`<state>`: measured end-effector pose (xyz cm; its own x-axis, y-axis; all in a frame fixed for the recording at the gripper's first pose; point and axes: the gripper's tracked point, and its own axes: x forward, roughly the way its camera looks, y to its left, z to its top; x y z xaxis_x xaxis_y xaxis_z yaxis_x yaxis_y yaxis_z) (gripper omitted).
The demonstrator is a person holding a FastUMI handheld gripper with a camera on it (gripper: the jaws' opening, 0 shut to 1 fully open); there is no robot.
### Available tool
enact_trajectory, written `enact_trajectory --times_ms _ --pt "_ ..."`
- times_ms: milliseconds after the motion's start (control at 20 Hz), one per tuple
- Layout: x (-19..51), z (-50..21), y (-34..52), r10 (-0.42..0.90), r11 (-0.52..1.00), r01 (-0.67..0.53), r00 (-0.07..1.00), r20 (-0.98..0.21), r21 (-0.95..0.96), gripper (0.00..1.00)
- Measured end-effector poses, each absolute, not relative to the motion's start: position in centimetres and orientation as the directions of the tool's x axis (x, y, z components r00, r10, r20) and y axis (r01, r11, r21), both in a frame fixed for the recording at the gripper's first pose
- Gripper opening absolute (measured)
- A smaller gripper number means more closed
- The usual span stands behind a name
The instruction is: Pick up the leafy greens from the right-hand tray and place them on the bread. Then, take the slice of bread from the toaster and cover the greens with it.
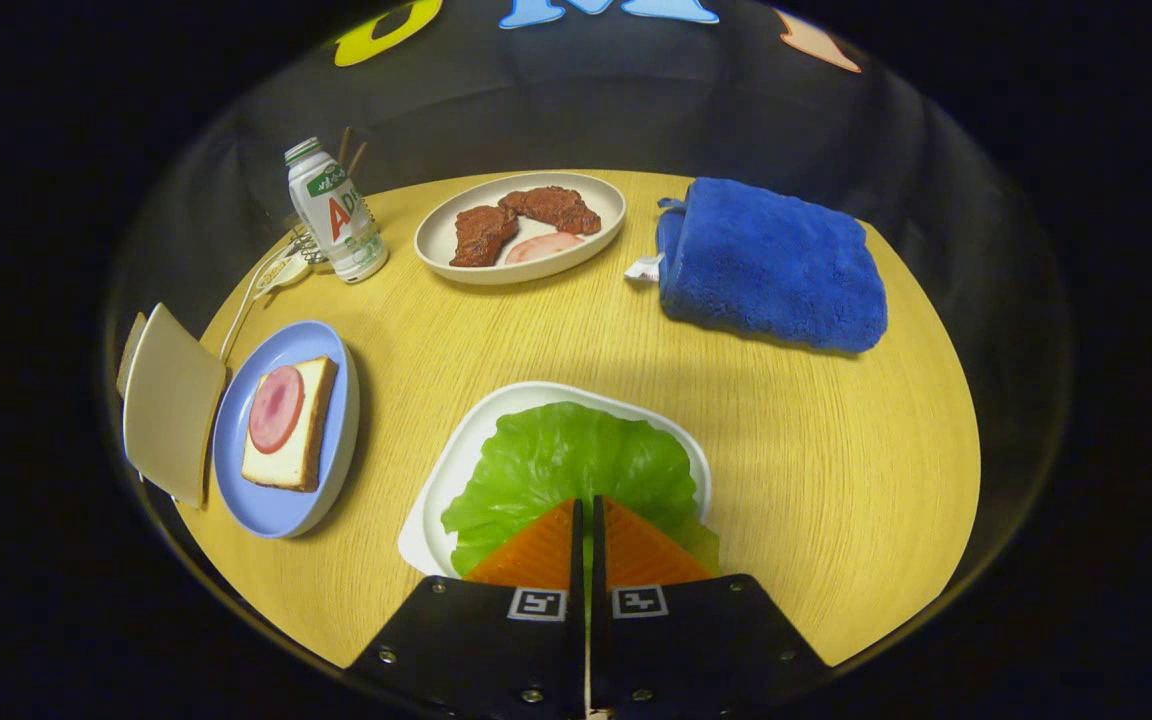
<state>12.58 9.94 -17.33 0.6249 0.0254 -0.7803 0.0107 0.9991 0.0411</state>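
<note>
Gripper (586, 515) fingers pressed nearly together over lettuce (566, 465) on white tray (436, 490); whether they pinch the leaf, cannot tell. Bread (294, 425) on blue plate (236, 460) lies ahead-left.

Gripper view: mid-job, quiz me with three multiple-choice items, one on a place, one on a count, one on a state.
1. Where is the lettuce leaf?
A. on the white tray
B. on the blue towel
C. on the blue plate

2. How many brown meat pieces lie on the oval dish?
A. one
B. two
C. four

3. The hand-held gripper fingers are:
A. spread wide
B. nearly together over the leaf
C. around the bottle

Answers: 1 A, the leaf lies in the tray; 2 B, two pieces beside a pink slice; 3 B, a narrow gap separates them.
</note>
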Motion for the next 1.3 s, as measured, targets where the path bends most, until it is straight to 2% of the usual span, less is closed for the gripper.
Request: enact_trajectory --times_ms 150,300,400,550,650,750,800,900,950,1300 --pt "12.5 -16.1 11.3 0.073 0.997 -0.041 0.644 -0.762 0.061 0.05" --pt "12.4 -16.2 10.6 0.007 0.995 -0.082 0.626 -0.780 -0.057 0.79" --pt "12.6 -16.8 10.4 -0.022 0.992 -0.084 0.604 -0.796 -0.090 0.80" --pt "13.0 -17.9 10.7 0.014 0.999 -0.042 0.564 -0.826 -0.011 0.82" --pt "13.2 -17.9 10.8 0.028 0.997 -0.071 0.576 -0.817 -0.015 0.80" --pt "13.1 -17.8 10.9 0.022 0.997 -0.077 0.581 -0.813 -0.028 0.22" --pt "13.1 -17.6 10.8 0.016 0.996 -0.082 0.582 -0.813 -0.039 0.11" --pt "13.3 -17.3 10.8 0.017 0.997 -0.074 0.593 -0.805 -0.033 0.11" --pt "12.8 -16.6 10.7 0.010 0.996 -0.076 0.597 -0.802 -0.044 0.01" --pt "12.4 -13.8 11.0 -0.010 0.999 -0.021 0.619 -0.785 -0.030 0.01"
